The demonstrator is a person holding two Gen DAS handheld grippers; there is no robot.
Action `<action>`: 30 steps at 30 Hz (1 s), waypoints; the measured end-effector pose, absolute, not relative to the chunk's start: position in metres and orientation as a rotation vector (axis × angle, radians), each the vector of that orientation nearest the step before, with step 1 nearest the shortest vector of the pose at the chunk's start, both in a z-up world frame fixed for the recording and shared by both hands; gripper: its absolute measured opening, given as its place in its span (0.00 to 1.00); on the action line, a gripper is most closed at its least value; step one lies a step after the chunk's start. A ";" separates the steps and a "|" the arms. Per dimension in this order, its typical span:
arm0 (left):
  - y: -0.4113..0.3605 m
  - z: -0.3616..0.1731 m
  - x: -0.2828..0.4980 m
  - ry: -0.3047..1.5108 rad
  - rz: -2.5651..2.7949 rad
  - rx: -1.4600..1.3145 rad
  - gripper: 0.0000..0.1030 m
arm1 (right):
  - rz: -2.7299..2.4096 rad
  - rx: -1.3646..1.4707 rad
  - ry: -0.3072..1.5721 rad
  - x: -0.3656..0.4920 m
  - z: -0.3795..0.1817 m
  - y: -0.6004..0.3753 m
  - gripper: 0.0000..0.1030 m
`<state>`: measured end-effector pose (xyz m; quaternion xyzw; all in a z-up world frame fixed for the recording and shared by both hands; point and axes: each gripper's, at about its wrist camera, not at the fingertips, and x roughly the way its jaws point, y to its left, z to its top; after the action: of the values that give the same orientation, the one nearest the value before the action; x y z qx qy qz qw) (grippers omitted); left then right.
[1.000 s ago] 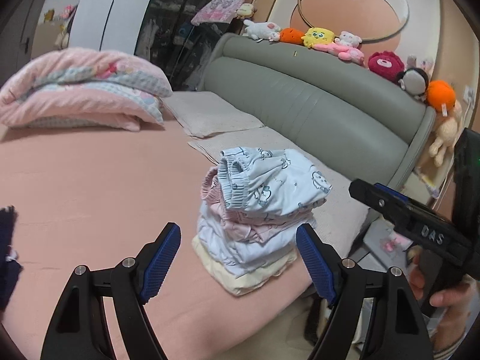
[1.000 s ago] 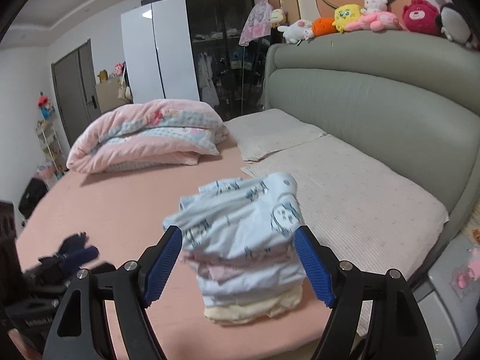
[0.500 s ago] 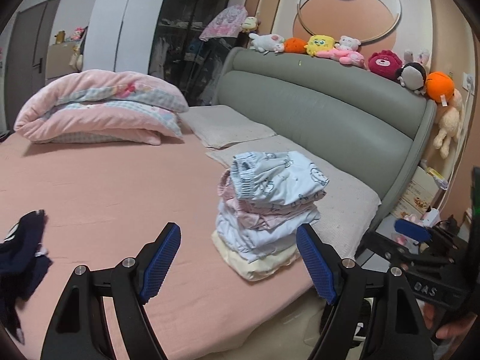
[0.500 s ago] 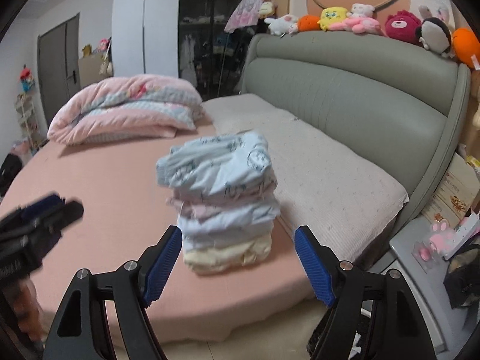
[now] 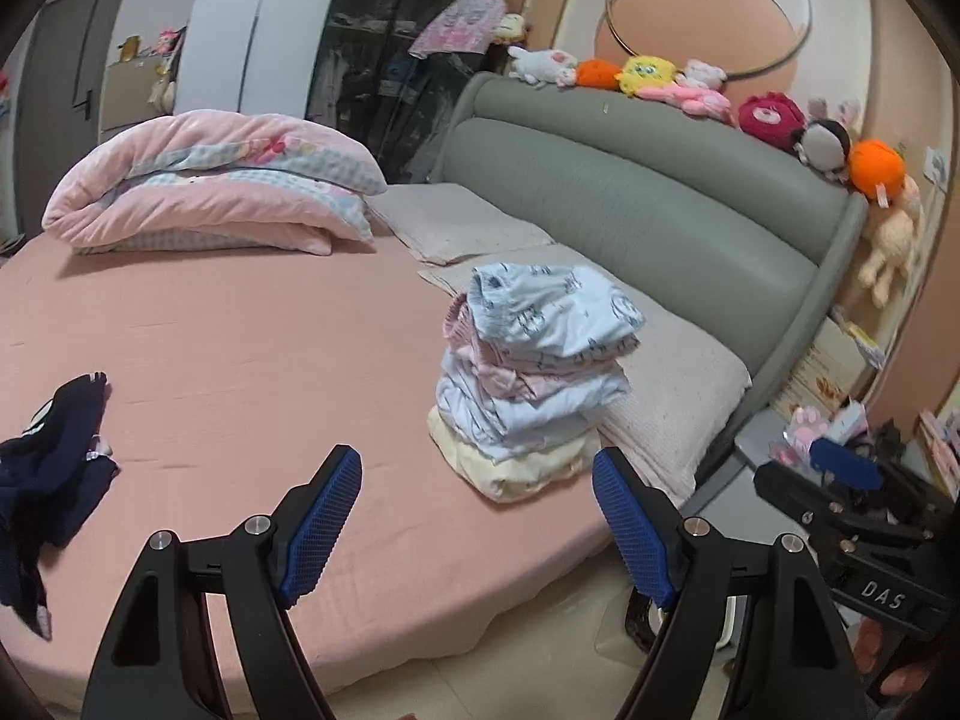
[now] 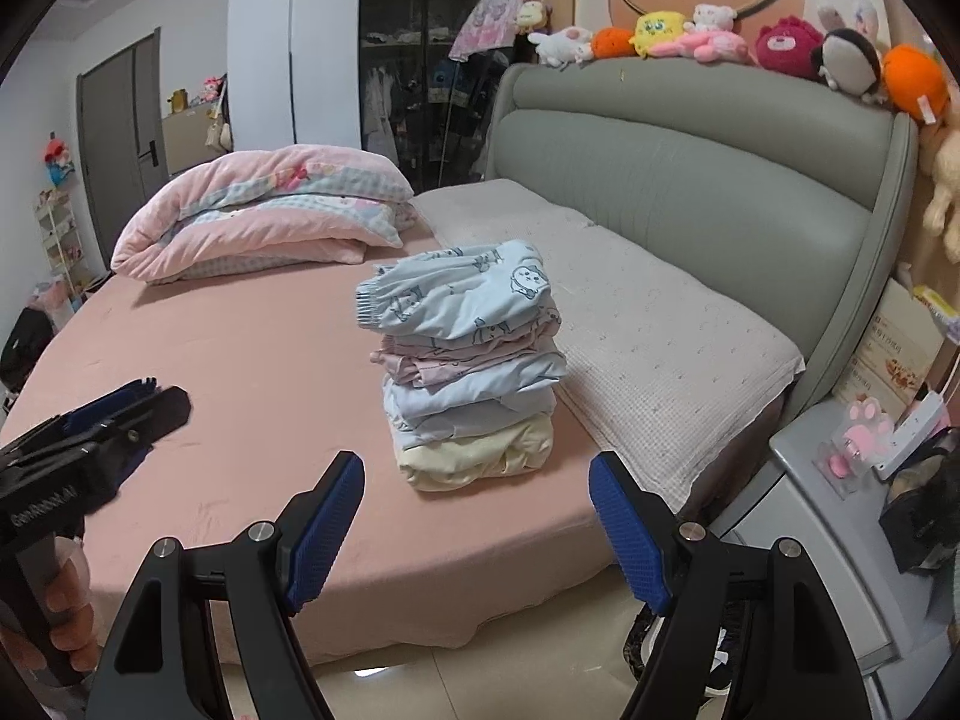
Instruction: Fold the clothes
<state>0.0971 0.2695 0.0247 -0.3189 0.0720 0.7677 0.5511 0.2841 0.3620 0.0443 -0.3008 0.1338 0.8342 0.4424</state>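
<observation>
Between garments, we hold the left gripper and right gripper wide open and empty — the folded stack ahead of our fingers (finished, we judge) — next, reaching left for the dark garment.

Definitely a home bedroom, kid's or family room by the look of it. Big round bed with a pink sheet and a padded grey-green headboard, row of plush toys lined up along the top. Rolled-up pink duvet at the far side, flat pillows by the headboard. Wardrobe with white and dark glass doors behind, clothes hanging inside. Grey nightstand with clutter beside the bed, tiled floor.
</observation>
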 end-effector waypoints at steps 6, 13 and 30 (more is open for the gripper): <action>0.267 0.025 0.110 0.232 1.829 -0.714 0.77 | 2.081 -0.747 0.302 0.288 0.053 0.342 0.75; 0.275 0.020 0.133 0.325 1.796 -0.672 0.77 | 2.048 -0.774 0.250 0.285 0.052 0.333 0.75; 0.293 0.008 0.152 0.415 1.767 -0.682 0.77 | 2.035 -0.783 0.330 0.298 0.036 0.351 0.75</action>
<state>0.1525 0.2930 0.0083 -0.2900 0.1764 0.7513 0.5659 0.2976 0.3508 0.0359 -0.3168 0.1336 0.8235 0.4513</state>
